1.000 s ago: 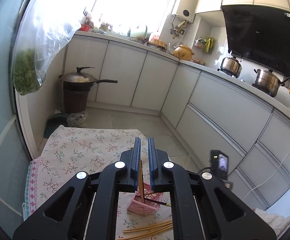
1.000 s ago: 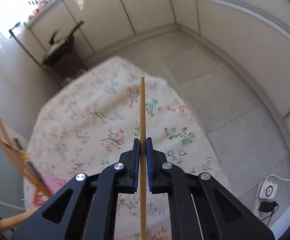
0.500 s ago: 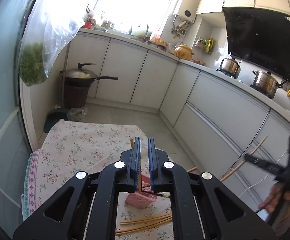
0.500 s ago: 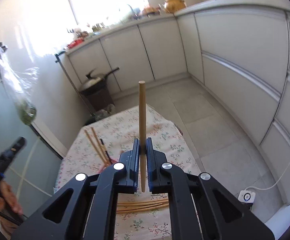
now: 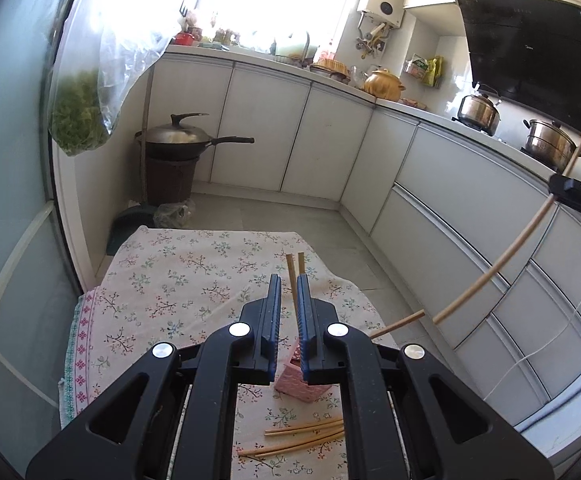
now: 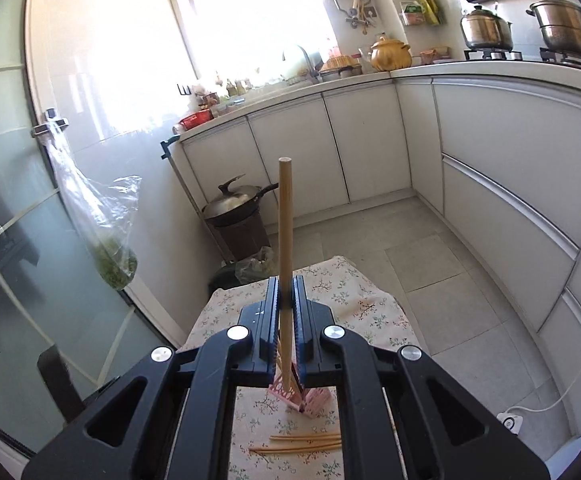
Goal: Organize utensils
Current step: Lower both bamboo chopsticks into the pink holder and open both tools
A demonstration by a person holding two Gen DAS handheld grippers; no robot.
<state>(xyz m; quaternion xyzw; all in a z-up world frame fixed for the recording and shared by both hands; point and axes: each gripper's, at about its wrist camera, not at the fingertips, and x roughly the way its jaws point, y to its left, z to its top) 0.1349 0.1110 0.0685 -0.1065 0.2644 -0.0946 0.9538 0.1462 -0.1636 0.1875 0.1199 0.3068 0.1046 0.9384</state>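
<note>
The right gripper [image 6: 286, 300] is clamped on one wooden chopstick [image 6: 284, 240], which stands upright between its jaws, the top end well above the fingertips and the lower end down near the pink holder [image 6: 314, 398]. In the left wrist view this same chopstick [image 5: 502, 260] runs slantwise on the right, held by the right gripper at the frame's edge.

The pink holder [image 5: 304, 386] sits on the flowered tablecloth [image 5: 162, 280]. Two chopstick tips [image 5: 295, 264] rise from it beyond the left gripper's fingertips, and a third stick [image 5: 398, 324] leans out to the right. The left gripper [image 5: 289, 292] hangs over the holder with its jaws nearly shut and gripping nothing; the sticks lie behind the narrow gap.

About four loose chopsticks [image 6: 298, 442] lie flat on the cloth, just in front of the holder.

On the floor beyond the table stands one lidded wok [image 5: 178, 138] on a brown bin.
</note>
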